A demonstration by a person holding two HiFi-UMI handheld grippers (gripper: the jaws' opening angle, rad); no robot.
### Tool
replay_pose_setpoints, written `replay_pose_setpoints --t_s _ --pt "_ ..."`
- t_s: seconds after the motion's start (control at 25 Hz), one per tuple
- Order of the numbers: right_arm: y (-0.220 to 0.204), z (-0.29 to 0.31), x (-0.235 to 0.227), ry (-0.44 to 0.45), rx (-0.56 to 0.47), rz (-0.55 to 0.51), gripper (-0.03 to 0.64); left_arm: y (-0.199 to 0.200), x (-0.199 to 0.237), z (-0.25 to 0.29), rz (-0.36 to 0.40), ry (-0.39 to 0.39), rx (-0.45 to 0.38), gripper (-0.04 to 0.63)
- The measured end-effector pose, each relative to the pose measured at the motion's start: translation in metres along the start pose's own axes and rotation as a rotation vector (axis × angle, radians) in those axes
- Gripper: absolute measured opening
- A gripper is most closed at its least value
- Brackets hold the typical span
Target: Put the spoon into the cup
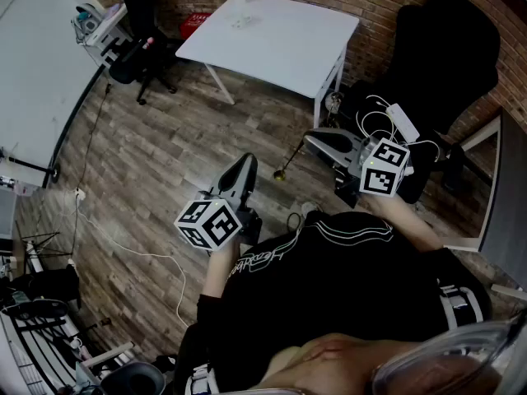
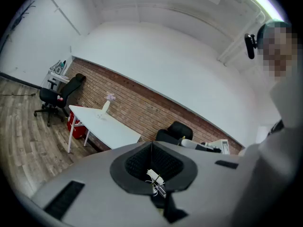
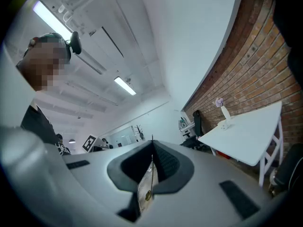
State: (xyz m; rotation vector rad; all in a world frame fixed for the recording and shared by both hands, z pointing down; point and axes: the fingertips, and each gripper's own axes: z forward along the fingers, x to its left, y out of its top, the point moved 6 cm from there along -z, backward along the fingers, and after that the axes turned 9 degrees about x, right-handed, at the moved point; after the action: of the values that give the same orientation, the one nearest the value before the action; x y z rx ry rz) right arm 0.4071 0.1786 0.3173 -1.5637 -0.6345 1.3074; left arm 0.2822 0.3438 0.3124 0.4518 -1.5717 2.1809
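My right gripper [image 1: 310, 139] is held level above the wooden floor, pointing left in the head view, shut on a thin gold spoon [image 1: 288, 162]. The spoon's small bowl hangs down past the jaw tips. In the right gripper view the spoon [image 3: 148, 186] shows edge-on, pinched in the closed jaws of that gripper [image 3: 152, 144]. My left gripper [image 1: 244, 160] points ahead toward the white table [image 1: 288, 48], and its jaws [image 2: 151, 144] are shut with nothing held. A slim white vase [image 1: 238, 5] stands on the table's far side. I cannot pick out a cup.
A black office chair [image 1: 449, 52] at the right carries a white power strip [image 1: 403, 122] and cables. Another black chair [image 1: 142, 25] stands at the far left beside a long white desk [image 1: 37, 48]. A white cable [image 1: 123, 241] trails across the floor.
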Motion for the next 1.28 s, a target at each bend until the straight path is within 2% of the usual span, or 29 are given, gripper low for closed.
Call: replay_pose_setpoints --t_s 0.32,0.64,1.28 --pt "0.012 0.007 -0.016 0.002 -0.008 -0.009 0.0 0.011 0.009 0.014 0.004 0.001 -0.003 0.008" --pt "0.025 0.02 -0.052 0.011 0.0 -0.01 0.0 0.025 0.028 0.044 -0.015 0.017 0.013 0.008" --pt "0.074 0.035 -0.153 0.031 -0.032 0.011 0.0 0.076 0.055 0.14 -0.004 0.026 0.025 0.008"
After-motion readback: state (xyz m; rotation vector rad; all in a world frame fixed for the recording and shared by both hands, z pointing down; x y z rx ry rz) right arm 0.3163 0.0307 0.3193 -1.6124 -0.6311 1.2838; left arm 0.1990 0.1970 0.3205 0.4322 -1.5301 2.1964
